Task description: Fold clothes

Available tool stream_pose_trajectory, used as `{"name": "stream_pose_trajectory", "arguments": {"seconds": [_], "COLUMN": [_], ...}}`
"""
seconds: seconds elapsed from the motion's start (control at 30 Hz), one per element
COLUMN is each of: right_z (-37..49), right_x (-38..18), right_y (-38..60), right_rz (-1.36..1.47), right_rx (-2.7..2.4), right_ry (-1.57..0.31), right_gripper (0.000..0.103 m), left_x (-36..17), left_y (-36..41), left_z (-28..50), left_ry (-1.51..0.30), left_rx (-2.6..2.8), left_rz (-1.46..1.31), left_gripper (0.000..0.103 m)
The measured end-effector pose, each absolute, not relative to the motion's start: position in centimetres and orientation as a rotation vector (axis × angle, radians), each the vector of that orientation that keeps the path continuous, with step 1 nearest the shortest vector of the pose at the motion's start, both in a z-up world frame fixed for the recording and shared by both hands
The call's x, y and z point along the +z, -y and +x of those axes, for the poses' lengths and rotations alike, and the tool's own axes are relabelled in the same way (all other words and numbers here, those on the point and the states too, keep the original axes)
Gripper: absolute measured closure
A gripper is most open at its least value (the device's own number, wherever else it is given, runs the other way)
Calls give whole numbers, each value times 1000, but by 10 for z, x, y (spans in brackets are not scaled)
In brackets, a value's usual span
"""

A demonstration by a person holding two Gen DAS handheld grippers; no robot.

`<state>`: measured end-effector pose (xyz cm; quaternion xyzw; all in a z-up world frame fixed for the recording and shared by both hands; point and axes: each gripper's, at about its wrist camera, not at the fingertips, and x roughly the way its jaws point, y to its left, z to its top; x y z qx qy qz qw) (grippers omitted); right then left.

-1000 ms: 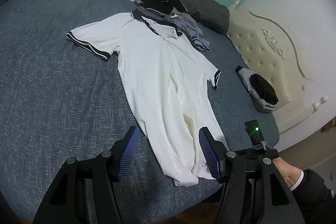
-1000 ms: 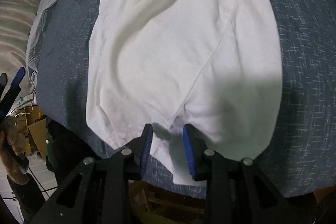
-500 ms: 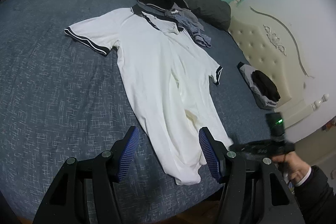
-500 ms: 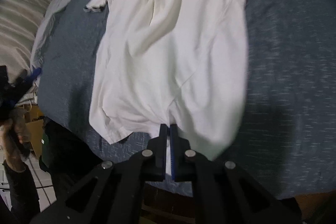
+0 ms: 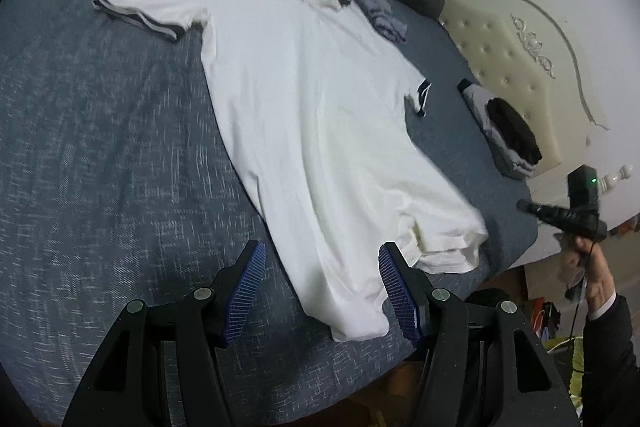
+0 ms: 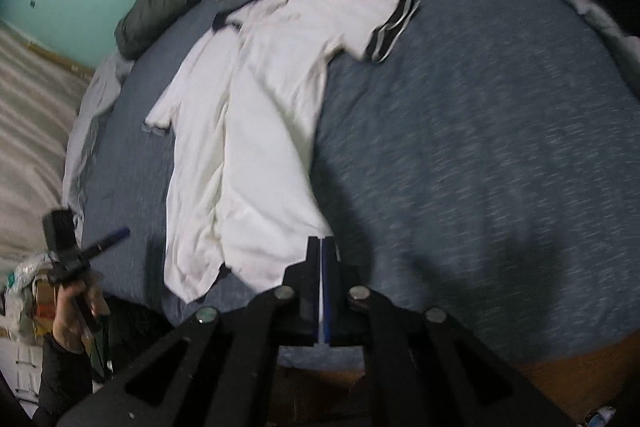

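Pinching the white shirt's (image 6: pixel 272 131) hem, the right gripper (image 6: pixel 321 259) is closed; the left gripper (image 5: pixel 320 291) hovers spread wide.

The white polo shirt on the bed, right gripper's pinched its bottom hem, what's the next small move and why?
Probably bring the left gripper down and close it on the near hem corner of the white polo shirt. Its jaws are open, hovering over that corner, while the right gripper is shut on the other side of the hem. With both corners held, the shirt could be folded evenly.
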<state>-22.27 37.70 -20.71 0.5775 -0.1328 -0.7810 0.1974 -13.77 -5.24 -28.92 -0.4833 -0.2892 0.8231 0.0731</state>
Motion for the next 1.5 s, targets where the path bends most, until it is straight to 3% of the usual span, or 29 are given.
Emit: {"name": "stream_pose_trajectory", "arguments": {"seconds": [0.27, 0.9, 1.0, 1.07, 1.23, 1.5], "right_z": [-228, -225, -223, -222, -219, -220], "right_x": [-229, -245, -246, -246, -246, -245], "right_y": [-399, -371, -371, -371, -369, -369], "right_rz": [1677, 1702, 1704, 1706, 1705, 1702], "right_rx": [-2123, -2097, -2098, -2100, -2099, -2101], "right_ry": [446, 442, 444, 441, 426, 425], "right_gripper": [101, 101, 101, 101, 101, 101], "left_x": [-313, -336, -343, -348, -348, -307], "left_y": [33, -22, -22, -21, -14, 16], "left_z": [-145, -157, -162, -165, -164, -151], "left_ry": [877, 671, 675, 656, 649, 630], "left_rx": [2406, 2327, 2318, 2319, 2316, 2388], "left_rz": [-1524, -1645, -1674, -1696, -1700, -1625], "left_gripper": [40, 42, 53, 72, 96, 100]}}
